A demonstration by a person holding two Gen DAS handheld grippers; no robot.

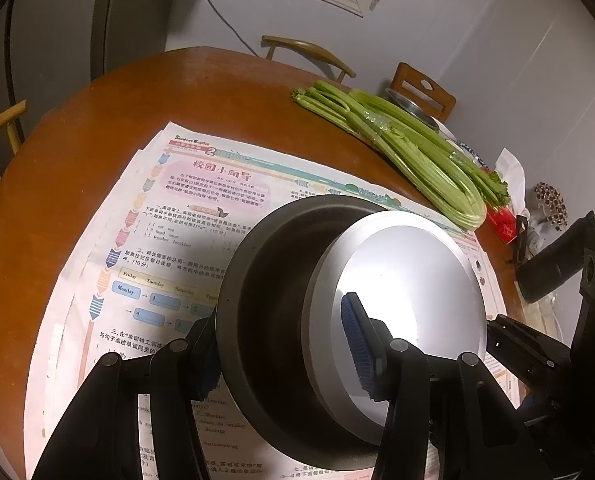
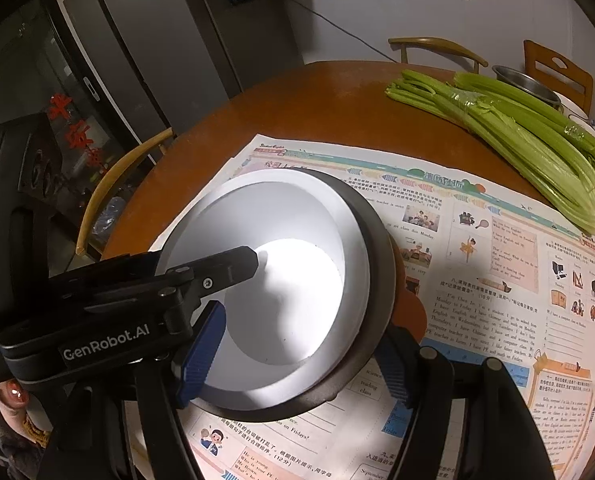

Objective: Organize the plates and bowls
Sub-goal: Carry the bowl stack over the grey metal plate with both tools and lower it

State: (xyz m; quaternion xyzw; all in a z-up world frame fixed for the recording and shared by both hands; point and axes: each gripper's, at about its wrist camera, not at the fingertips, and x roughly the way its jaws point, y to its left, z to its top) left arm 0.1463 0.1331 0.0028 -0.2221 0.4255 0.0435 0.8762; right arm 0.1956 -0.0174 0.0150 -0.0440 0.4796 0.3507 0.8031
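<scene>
A white bowl sits nested inside a larger dark grey bowl, both on newspaper on the round wooden table. My left gripper is shut across the left walls of both bowls, one blue pad inside the white bowl and one outside the dark bowl. In the right wrist view the white bowl fills the dark bowl. My right gripper is shut across the near walls of both bowls, with a blue pad inside and the other outside. The left gripper's body crosses that view at left.
Newspaper covers the table's near half. Two celery bunches lie at the back right beside a steel bowl. Small clutter sits at the right edge. Wooden chairs ring the table; a fridge stands at the left.
</scene>
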